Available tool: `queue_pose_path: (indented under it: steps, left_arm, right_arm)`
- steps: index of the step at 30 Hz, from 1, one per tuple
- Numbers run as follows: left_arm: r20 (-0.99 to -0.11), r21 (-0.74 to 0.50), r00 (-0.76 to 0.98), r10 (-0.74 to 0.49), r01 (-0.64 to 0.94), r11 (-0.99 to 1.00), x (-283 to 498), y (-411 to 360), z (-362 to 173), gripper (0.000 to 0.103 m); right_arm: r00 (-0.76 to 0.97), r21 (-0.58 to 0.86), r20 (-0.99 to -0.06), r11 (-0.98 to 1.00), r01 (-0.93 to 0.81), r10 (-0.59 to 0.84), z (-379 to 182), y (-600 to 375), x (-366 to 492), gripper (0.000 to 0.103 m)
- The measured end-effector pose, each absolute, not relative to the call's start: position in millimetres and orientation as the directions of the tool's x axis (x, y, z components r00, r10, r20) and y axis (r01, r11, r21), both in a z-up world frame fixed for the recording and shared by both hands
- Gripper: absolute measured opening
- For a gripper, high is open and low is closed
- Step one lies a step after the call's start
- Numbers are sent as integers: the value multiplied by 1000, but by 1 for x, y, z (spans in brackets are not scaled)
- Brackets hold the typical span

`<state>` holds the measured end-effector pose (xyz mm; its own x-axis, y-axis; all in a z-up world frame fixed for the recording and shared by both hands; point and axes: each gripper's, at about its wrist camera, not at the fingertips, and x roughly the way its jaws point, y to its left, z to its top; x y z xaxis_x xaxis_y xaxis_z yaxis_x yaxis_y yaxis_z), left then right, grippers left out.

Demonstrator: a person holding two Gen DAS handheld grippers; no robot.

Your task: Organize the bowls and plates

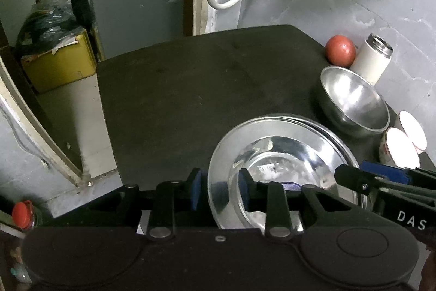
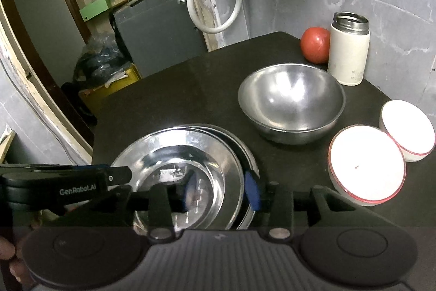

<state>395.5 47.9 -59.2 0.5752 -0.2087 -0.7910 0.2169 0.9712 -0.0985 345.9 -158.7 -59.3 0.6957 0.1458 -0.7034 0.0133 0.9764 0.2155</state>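
A stack of shiny steel plates (image 1: 283, 154) (image 2: 177, 152) lies at the near side of the dark table (image 1: 177, 100). The top plate sits slightly left of the lower plates (image 2: 249, 152). My left gripper (image 1: 220, 190) straddles the top plate's left rim, its blue pads narrowed on it. On the opposite side, my right gripper (image 2: 220, 190) clasps the right rim in the same way. Each gripper shows in the other's view: the right gripper (image 1: 354, 179) and the left gripper (image 2: 120, 173). A steel bowl (image 2: 291, 100) (image 1: 354, 102) stands behind the plates.
Two white bowls with red rims (image 2: 365, 165) (image 2: 406, 130) sit at the right edge. A white flask (image 2: 348, 51) and a red round fruit (image 2: 314, 44) stand at the far right corner. The table's left edge drops to the floor beside a yellow box (image 1: 60, 64).
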Motion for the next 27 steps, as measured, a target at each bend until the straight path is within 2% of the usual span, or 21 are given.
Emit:
queue_pose_path:
  steps: [1, 4, 7, 9, 10, 11, 16, 19, 22, 27]
  left_arm:
    - [-787, -101, 580, -209, 214, 972, 395, 48, -58, 38]
    - [-774, -92, 601, -199, 204, 975, 392, 50, -52, 54]
    - [-752, -71, 633, -183, 198, 978, 386, 50, -44, 77]
    - [-740, -52, 653, -165, 189, 981, 382, 50, -40, 98]
    - [-734, -41, 662, -154, 183, 982, 379, 49, -38, 101]
    - [-725, -30, 673, -145, 180, 983, 375, 49, -36, 102]
    - [-733, -32, 662, -160, 201, 979, 360, 45, -33, 102]
    - [-726, -51, 665, -177, 205, 977, 343, 40, -31, 102]
    - [-756, -41, 631, -177, 224, 974, 325, 24, -33, 102]
    - [-782, 6, 579, -231, 377, 926, 296, -16, -39, 102]
  right_arm:
    - [699, 211, -701, 977, 13, 141, -58, -159, 345, 53]
    - [709, 210, -693, 978, 24, 131, -57, -163, 339, 68]
    - [727, 235, -673, 971, 39, 133, -55, -172, 326, 82]
    - [758, 265, -640, 962, 60, 129, -52, -180, 310, 92]
    - [777, 279, -617, 958, 69, 124, -50, -184, 301, 98]
    - [792, 286, -600, 955, 81, 113, -49, -189, 291, 103]
    - [813, 259, -580, 956, 137, 41, -50, -205, 248, 103]
    - [796, 243, -605, 955, 171, 12, -55, -211, 230, 103]
    - [767, 238, -642, 949, 207, -6, -62, -221, 220, 103]
    - [758, 258, -651, 929, 266, -36, -64, -243, 204, 103]
